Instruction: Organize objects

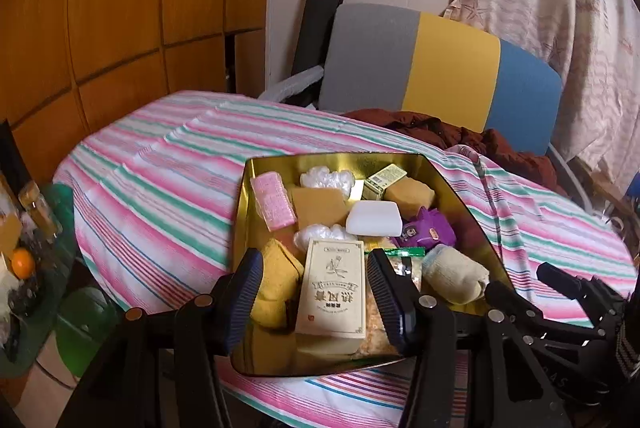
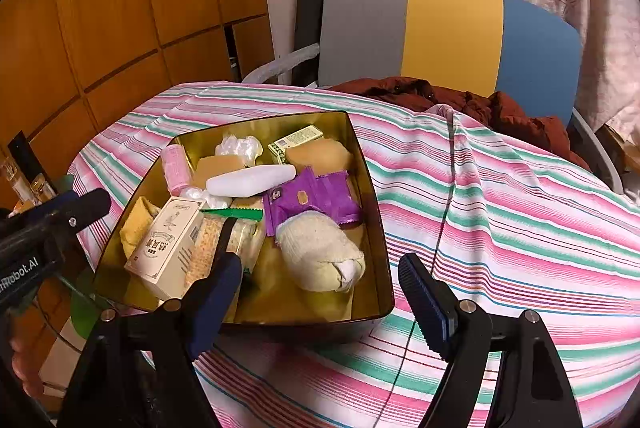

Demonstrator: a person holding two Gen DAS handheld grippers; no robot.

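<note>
Nearest the left wrist camera, the left gripper (image 1: 316, 292) hangs with its jaws spread on either side of a cream box (image 1: 334, 290) that stands propped at the near end of the gold tin (image 1: 240, 211); the pads sit just beside its long edges but I cannot tell whether they touch it. The right gripper (image 2: 320, 292) hovers released over the tin's near rim, holding nothing. To lift the box cleanly, I judge the left jaws should close squarely on its narrow sides, low enough not to tip it against the yellow cloth (image 1: 276, 280) beside it. Further in lie a rolled sock (image 2: 320, 256), a purple packet (image 2: 308, 199) and a white block (image 2: 250, 180), on the striped tablecloth (image 2: 500, 207).
</note>
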